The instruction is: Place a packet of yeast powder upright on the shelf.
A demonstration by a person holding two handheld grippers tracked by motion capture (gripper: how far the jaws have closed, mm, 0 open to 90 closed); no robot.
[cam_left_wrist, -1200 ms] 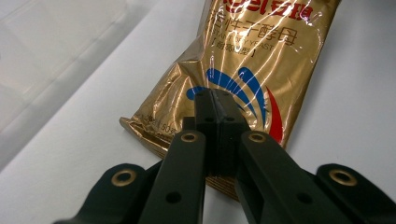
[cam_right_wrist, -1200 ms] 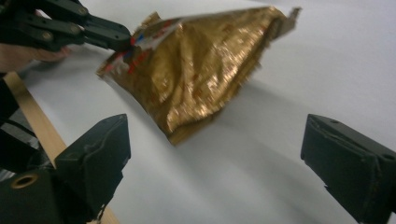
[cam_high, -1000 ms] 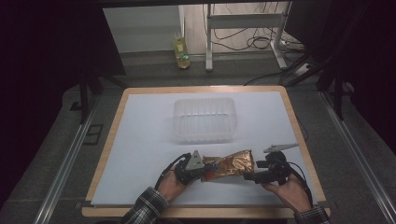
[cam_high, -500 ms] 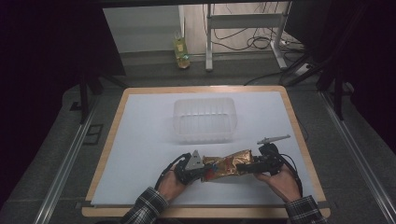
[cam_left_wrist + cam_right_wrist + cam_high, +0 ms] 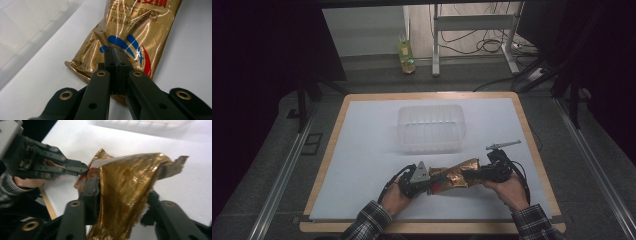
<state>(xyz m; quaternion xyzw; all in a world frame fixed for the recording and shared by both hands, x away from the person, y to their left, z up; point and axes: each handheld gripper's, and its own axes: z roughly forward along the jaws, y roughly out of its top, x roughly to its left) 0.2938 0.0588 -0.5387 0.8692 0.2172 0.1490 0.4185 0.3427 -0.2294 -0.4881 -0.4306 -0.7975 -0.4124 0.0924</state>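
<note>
A gold foil pouch (image 5: 455, 175) with red and blue print lies across the near part of the white sheet, stretched between both grippers. My left gripper (image 5: 426, 183) is shut on the pouch's (image 5: 140, 27) seamed end, and its jaws (image 5: 115, 53) pinch the foil edge. My right gripper (image 5: 483, 174) holds the opposite end. Its jaws have just been closing, and the crumpled pouch (image 5: 125, 195) is bunched between them and pressed by the pads. The right gripper (image 5: 133, 175) view also shows the left gripper (image 5: 83, 168) gripping the far corner.
A clear plastic container (image 5: 430, 127) stands on the sheet beyond the pouch, toward the middle of the table. The table's wooden rim (image 5: 432, 227) runs just below my hands. A yellow-green bottle (image 5: 406, 52) and a metal stand (image 5: 472, 30) are on the floor behind the table.
My right gripper has moved left onto the pouch's right end and its jaws have come together around it. The left gripper has stayed put, still clamped on the pouch.
</note>
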